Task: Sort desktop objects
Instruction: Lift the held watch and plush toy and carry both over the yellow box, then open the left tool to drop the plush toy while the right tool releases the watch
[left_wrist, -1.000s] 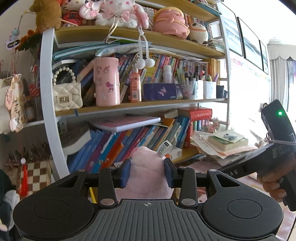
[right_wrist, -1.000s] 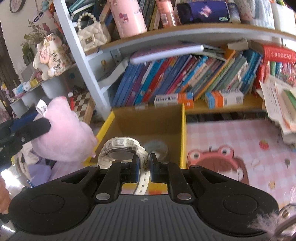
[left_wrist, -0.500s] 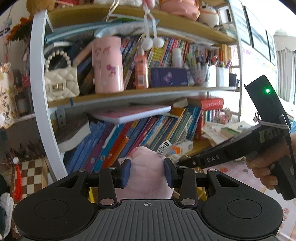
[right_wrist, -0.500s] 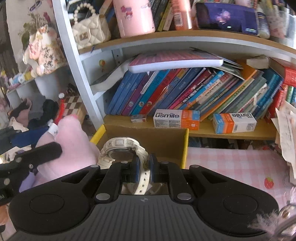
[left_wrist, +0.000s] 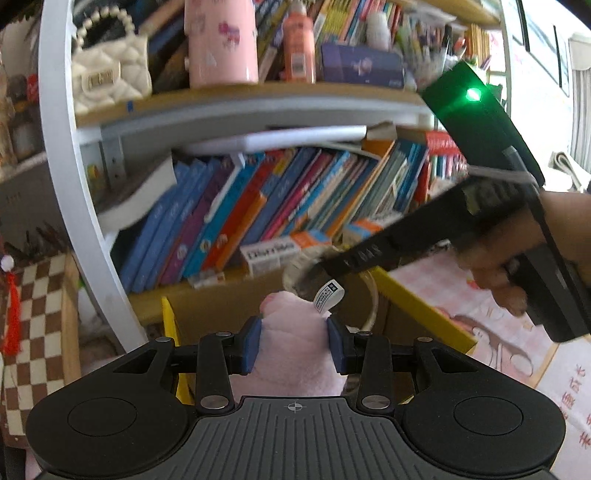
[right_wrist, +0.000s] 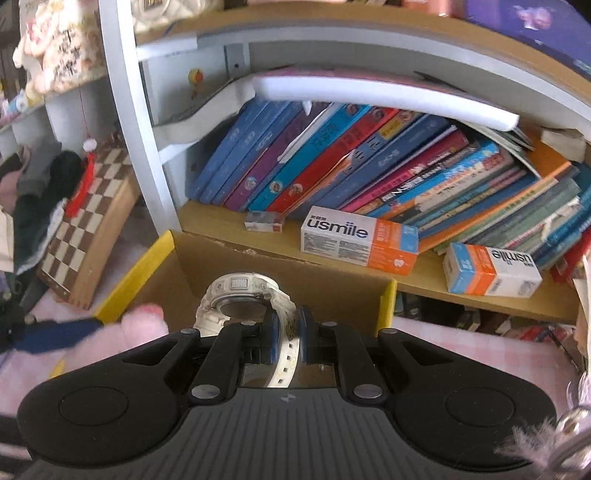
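Two grippers are counted: the left gripper (left_wrist: 294, 341), closed on one pink plush toy (left_wrist: 295, 332), and the right gripper (right_wrist: 284, 334), closed on the strap of one white watch (right_wrist: 243, 299). One cardboard box (right_wrist: 159, 254) with yellow flaps is seen below them. Two toothpaste cartons (right_wrist: 358, 243) and one small packet (right_wrist: 264, 221) are counted on the lower shelf, with one chessboard (right_wrist: 88, 218) beside the bookcase.

**Box mouth open, flanks crowded**

The cardboard box (right_wrist: 332, 291) gapes open-topped at twelve o'clock. Its back wall sits close under the bookshelf (right_wrist: 236, 218); toothpaste cartons (right_wrist: 358, 245) crowd one o'clock. A chessboard (right_wrist: 85, 229) blocks ten o'clock; the pink checked mat (right_wrist: 461, 343) lies bare at three.
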